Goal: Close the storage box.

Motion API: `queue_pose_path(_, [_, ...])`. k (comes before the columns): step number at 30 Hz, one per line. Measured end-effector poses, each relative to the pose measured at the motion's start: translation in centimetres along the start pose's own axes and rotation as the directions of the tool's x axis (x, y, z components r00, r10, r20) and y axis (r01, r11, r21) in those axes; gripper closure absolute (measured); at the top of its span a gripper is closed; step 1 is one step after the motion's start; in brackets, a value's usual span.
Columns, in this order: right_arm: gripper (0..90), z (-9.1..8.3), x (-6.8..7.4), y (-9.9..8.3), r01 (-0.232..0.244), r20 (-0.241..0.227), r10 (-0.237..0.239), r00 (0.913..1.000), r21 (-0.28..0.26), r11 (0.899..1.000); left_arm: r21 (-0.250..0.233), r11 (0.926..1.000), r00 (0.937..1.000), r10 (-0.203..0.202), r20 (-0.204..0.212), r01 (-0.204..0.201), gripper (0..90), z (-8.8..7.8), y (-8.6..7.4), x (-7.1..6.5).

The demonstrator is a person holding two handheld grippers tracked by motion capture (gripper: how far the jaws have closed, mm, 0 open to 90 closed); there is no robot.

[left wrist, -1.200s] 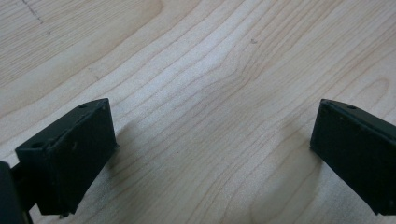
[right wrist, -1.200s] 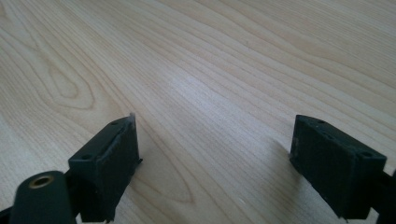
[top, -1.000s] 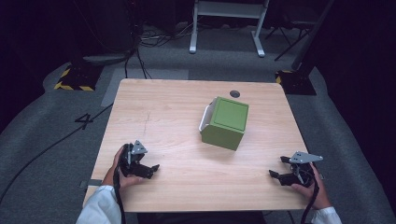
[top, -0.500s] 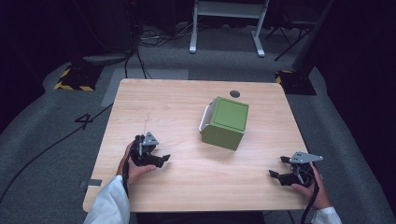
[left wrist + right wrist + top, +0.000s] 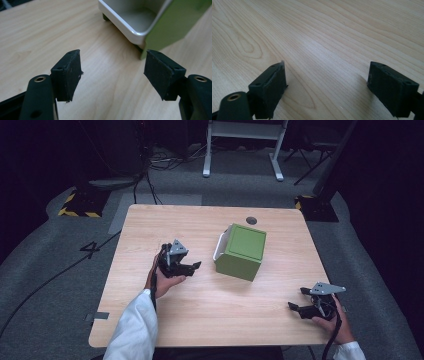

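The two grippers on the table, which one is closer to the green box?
The left gripper: it sits just beside the green box, its jaws pointing at it and just closing on nothing. The right gripper waits by the near edge.

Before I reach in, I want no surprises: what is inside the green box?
The green box lies on its side; its white inside looks empty where it shows, but the deeper part is hidden.

A box [image 5: 241, 251] lies on its side on the tabletop [image 5: 210, 320], a little right of the middle, its open side facing left. The left hand-held gripper [image 5: 192, 268] is just left of the box, near its opening, jaws pointing at it. The right hand-held gripper [image 5: 298, 301] is near the front right corner, well apart from the box.
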State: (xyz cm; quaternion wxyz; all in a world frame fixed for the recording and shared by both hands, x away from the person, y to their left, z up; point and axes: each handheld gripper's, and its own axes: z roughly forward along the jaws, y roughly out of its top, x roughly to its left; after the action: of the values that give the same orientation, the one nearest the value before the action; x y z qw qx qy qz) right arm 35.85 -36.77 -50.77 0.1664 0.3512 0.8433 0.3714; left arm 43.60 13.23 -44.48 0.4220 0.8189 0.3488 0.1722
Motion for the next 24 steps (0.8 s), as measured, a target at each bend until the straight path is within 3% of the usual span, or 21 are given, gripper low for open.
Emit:
queue_pose_path(5, [15.3,0.0,0.0,0.0,-0.002,-0.001,0.002,1.0000,0.001,1.000,-0.014,0.9998,0.9999,-0.012,-0.006,0.011,28.0,0.8,1.7,0.4])
queue_pose_path(6, [15.3,0.0,0.0,0.0,-0.002,-0.001,0.002,1.0000,0.001,1.000,-0.021,0.9993,0.9995,-0.031,0.002,0.031,27.2,0.9,1.9,0.5])
queue_pose_path(10, [15.3,0.0,0.0,0.0,-0.001,-0.001,0.001,1.0000,0.000,1.000,-0.023,0.9996,0.9998,-0.019,-0.004,0.019,26.9,1.5,3.5,0.5])
queue_pose_path(13, [15.3,0.0,0.0,0.0,-0.001,-0.001,0.001,1.0000,0.000,1.000,-0.023,0.9997,0.9998,-0.002,0.020,0.003,25.7,2.1,4.4,0.2])
queue_pose_path(17, [15.3,0.0,0.0,0.0,0.000,0.001,0.000,1.0000,0.000,1.000,-0.005,0.9999,0.9994,0.017,0.030,-0.016,26.3,3.2,5.1,-0.1])
queue_pose_path(24, [15.3,0.0,0.0,0.0,0.000,0.000,0.000,1.0000,0.000,1.000,0.017,0.9998,0.9982,0.011,0.058,-0.012,27.4,5.0,5.4,-0.9])
